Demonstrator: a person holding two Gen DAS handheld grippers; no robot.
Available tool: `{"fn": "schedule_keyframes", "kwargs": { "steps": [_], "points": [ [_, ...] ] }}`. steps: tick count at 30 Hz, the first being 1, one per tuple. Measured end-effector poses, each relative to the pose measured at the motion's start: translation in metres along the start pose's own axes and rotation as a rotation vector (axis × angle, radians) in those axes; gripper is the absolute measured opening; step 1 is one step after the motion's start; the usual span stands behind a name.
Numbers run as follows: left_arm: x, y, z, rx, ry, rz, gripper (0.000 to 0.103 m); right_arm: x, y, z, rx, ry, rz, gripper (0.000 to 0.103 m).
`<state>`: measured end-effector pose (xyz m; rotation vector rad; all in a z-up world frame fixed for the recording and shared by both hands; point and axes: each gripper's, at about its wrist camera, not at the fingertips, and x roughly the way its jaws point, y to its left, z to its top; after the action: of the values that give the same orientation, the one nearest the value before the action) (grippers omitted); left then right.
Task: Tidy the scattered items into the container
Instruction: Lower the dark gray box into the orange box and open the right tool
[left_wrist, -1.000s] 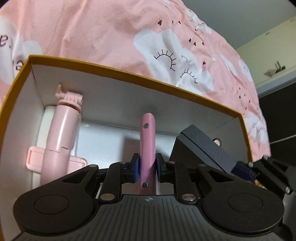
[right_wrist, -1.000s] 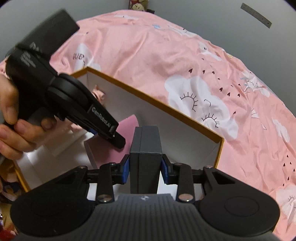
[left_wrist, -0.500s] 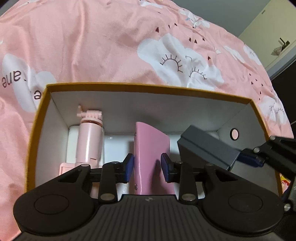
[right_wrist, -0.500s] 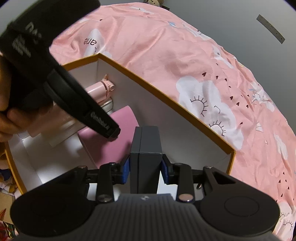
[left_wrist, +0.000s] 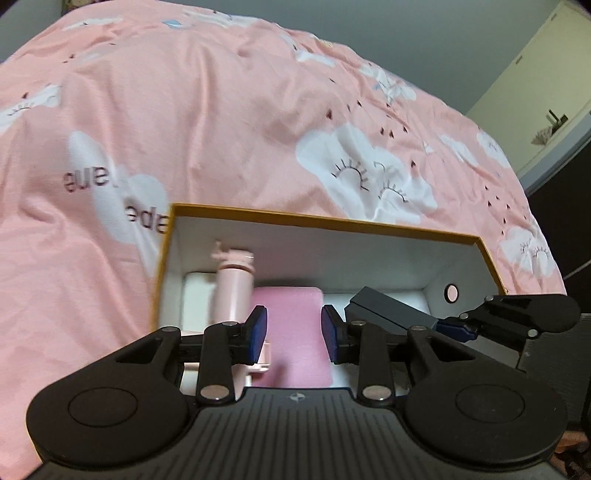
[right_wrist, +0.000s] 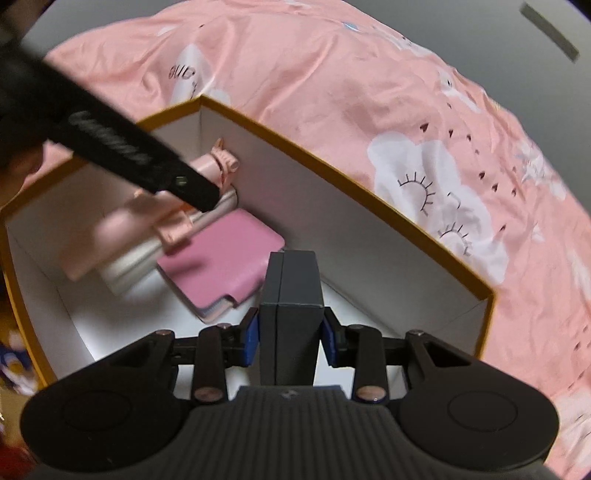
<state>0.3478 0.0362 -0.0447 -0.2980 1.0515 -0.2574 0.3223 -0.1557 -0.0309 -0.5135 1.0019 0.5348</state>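
An open box (left_wrist: 325, 221) with an orange rim and white inside stands on the pink bedspread. A pink wallet (left_wrist: 291, 332) lies flat on the box floor, also in the right wrist view (right_wrist: 221, 258). My left gripper (left_wrist: 293, 332) is open and empty above it. My right gripper (right_wrist: 290, 334) is shut on a dark grey box (right_wrist: 290, 314) and holds it inside the container, right of the wallet; it also shows in the left wrist view (left_wrist: 391, 314). A pink selfie stick (left_wrist: 232, 291) lies on a white item (right_wrist: 125, 273) at the box's left.
The pink cloud-print bedspread (left_wrist: 221, 129) surrounds the box on all sides. The left gripper's body (right_wrist: 122, 155) crosses above the box's left half in the right wrist view. A cream cupboard (left_wrist: 546, 92) stands far right.
My left gripper opened and let go of the pink wallet, which now lies flat in the box; the gripper pulled up and back. My right gripper still holds the grey box.
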Motion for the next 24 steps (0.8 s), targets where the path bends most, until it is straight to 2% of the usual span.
{"fn": "schedule_keyframes", "kwargs": {
  "steps": [3, 8, 10, 13, 17, 20, 24],
  "points": [
    [-0.008, 0.008, -0.003, -0.013, -0.013, -0.003, 0.036, 0.002, 0.002, 0.003, 0.066, -0.010, 0.047, 0.037],
    [-0.015, 0.017, -0.006, -0.024, -0.030, -0.011, 0.036, 0.001, 0.010, 0.011, 0.060, -0.021, 0.023, 0.037],
    [-0.016, 0.021, -0.007, -0.035, -0.033, -0.012, 0.036, -0.005, 0.021, 0.013, -0.029, -0.053, -0.027, 0.037],
    [-0.015, 0.025, -0.006, -0.048, -0.031, -0.011, 0.036, -0.009, 0.045, 0.015, -0.235, -0.096, -0.118, 0.037],
    [-0.015, 0.027, -0.008, -0.050, -0.028, -0.006, 0.036, 0.004, 0.074, 0.014, -0.451, -0.087, -0.209, 0.037],
    [-0.016, 0.031, -0.008, -0.057, -0.028, -0.005, 0.036, 0.016, 0.084, 0.018, -0.537, -0.080, -0.246, 0.037],
    [-0.015, 0.035, -0.008, -0.069, -0.028, -0.005, 0.036, 0.030, 0.088, 0.023, -0.571, -0.054, -0.252, 0.037]
  ]
}}
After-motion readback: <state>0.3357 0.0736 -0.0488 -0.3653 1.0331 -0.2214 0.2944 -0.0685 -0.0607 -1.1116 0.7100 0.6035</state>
